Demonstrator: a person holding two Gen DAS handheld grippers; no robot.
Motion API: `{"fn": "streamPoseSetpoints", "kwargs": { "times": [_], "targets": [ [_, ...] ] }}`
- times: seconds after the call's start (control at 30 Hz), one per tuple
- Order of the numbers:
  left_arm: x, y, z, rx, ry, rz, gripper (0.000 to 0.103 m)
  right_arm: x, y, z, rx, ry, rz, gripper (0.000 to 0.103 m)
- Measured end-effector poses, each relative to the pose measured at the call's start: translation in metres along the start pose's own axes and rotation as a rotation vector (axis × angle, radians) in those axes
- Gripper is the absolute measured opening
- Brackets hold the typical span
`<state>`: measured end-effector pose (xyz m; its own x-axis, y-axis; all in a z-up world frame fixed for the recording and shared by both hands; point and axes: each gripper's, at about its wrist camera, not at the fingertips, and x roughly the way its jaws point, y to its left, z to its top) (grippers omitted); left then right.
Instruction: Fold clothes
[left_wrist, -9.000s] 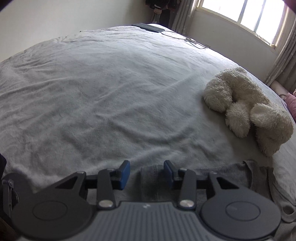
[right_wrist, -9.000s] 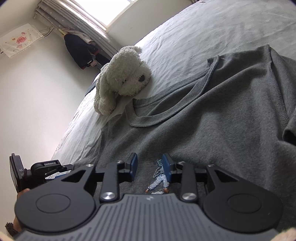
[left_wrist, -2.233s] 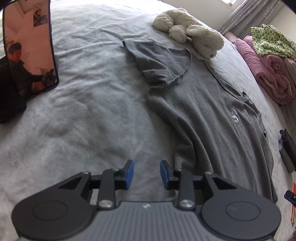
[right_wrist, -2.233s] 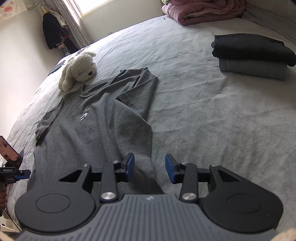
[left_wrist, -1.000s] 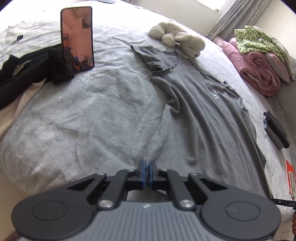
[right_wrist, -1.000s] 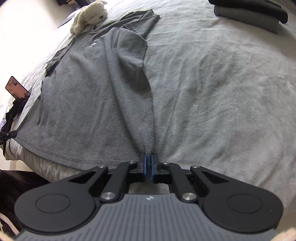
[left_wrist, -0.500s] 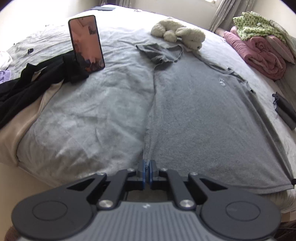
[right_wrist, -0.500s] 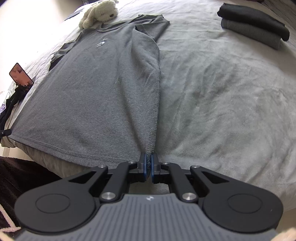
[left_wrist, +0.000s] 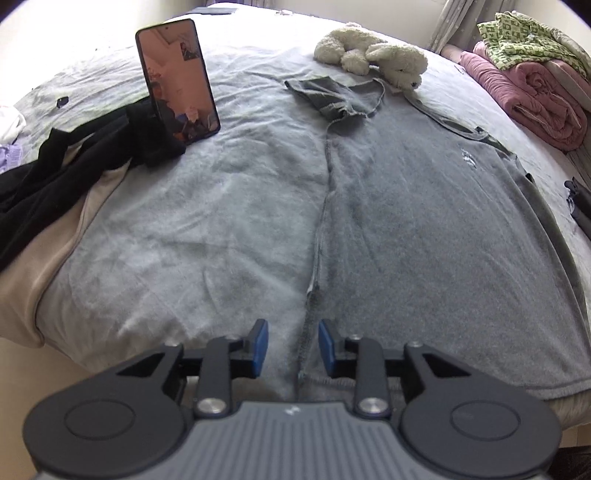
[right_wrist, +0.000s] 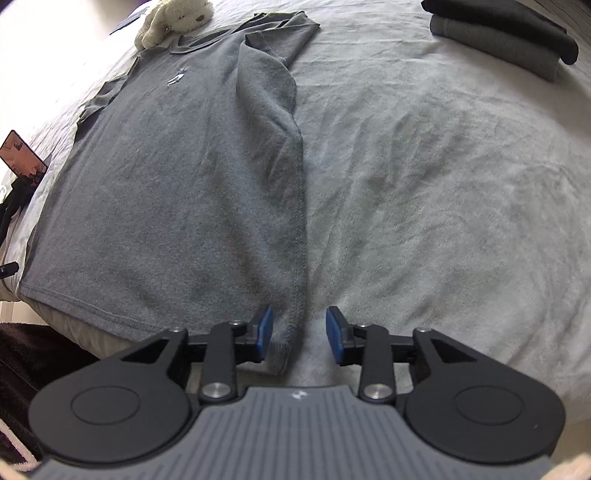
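shirt: grey tee (left_wrist: 424, 229) spread flat, front up, on the bed (left_wrist: 207, 229), collar end up by the plush dog and the hem hanging a bit over the near edge. Small white print on the chest (right_wrist: 176, 78).
left gripper: left gripper (left_wrist: 293, 349) sits at the hem corner on that side, jaws opening, blue pads apart. The side seam and corner of the tee lie in the gap between them, pads not pressing on the cloth as far as I can see.
right gripper: right gripper (right_wrist: 300, 332) same deal at the other hem corner, jaws opening. The corner lies between the pads, closer to the left pad, maybe brushing it, can't really tell.
sleeves: the one on the left-gripper side is folded over and rumpled (left_wrist: 332, 99), the other (right_wrist: 275, 33) lies folded in on the body with a ridge of cloth running down from it.
dog: white plush dog (left_wrist: 373, 55) at the collar, touching the neckline.
phone: phone (left_wrist: 177, 79) propped upright with the screen on, leaning on a dark heap of clothes (left_wrist: 66, 166) at the bed's edge, well off to the side of the tee.
stack: two folded items (right_wrist: 502, 37), black on top of grey, on the bed apart from the tee.
blankets: pink and green bedding (left_wrist: 532, 70) piled at the far side.
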<state>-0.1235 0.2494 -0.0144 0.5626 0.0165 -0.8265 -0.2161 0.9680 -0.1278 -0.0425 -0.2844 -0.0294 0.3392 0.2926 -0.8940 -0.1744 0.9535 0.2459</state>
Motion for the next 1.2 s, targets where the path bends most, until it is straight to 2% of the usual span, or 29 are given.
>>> {"fn": "streamPoseSetpoints", "kwargs": {
  "times": [0.17,0.37,0.5,0.77,0.9,1.07,1.2],
  "targets": [
    [0.007,-0.022,0.022,0.013,-0.055,-0.033,0.038,0.005,-0.004,0.025,0.032,-0.033,0.013,0.038],
    [0.030,-0.065,0.050,0.069,-0.052,-0.077,0.042,0.015,-0.005,0.062,0.051,-0.079,0.014,0.038],
    [0.055,-0.098,0.070,0.109,-0.052,-0.097,0.048,0.024,-0.001,0.089,0.043,-0.122,0.008,0.038],
    [0.116,-0.175,0.104,0.160,-0.065,-0.171,0.048,0.056,0.013,0.153,0.030,-0.226,0.044,0.038],
    [0.140,-0.210,0.115,0.190,-0.083,-0.185,0.048,0.072,0.021,0.180,0.011,-0.270,0.046,0.038],
    [0.171,-0.246,0.119,0.221,-0.151,-0.179,0.050,0.092,0.035,0.204,-0.052,-0.345,0.030,0.038],
    [0.186,-0.259,0.112,0.232,-0.263,-0.151,0.055,0.110,0.040,0.216,-0.087,-0.407,0.025,0.038]
  ]
}}
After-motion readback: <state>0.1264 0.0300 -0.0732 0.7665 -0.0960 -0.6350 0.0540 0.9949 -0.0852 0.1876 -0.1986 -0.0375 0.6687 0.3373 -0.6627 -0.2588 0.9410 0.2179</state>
